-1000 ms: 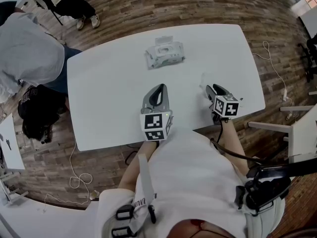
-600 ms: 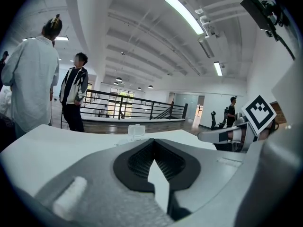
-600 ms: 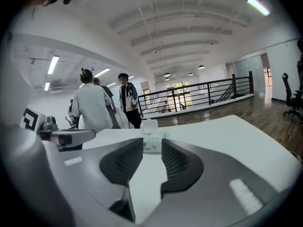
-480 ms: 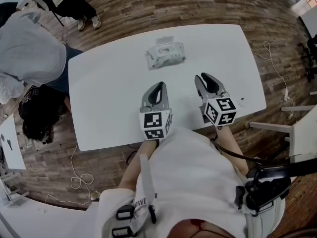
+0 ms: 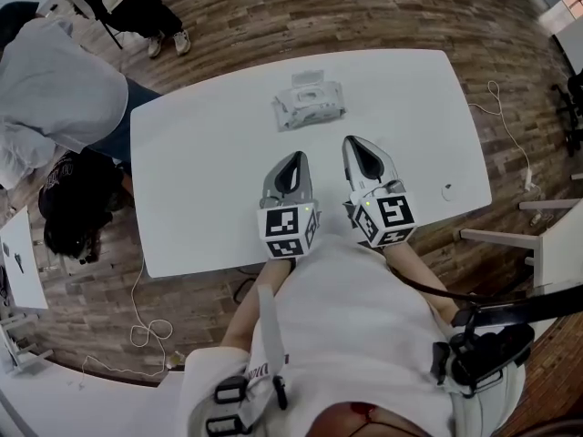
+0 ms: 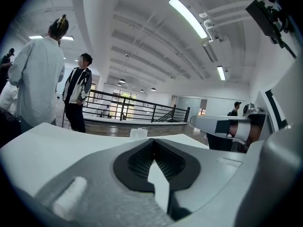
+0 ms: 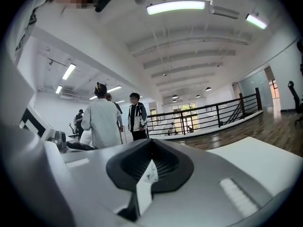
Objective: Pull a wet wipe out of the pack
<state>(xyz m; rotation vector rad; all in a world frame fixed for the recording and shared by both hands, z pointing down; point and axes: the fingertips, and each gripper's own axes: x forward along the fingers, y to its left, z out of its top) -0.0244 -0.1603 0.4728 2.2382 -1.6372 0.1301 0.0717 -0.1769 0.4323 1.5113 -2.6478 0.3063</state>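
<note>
Wet wipe pack (image 5: 308, 101) flat on white table (image 5: 200, 180), left gripper (image 5: 291, 159) at its 6 o'clock, jaws together, empty, right gripper (image 5: 359, 145) at 5 o'clock, jaws just closed on nothing

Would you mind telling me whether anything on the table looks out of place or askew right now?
Nothing is spilled or damaged. The wipe pack lies slightly askew on the far side of the table, its flap apparently lifted. A small pale item lies alone near the right edge, too small to identify.

One wipe pack (image 5: 308, 100), two tongs (image 5: 291, 159) (image 5: 357, 144), one table (image 5: 200, 171)
</note>
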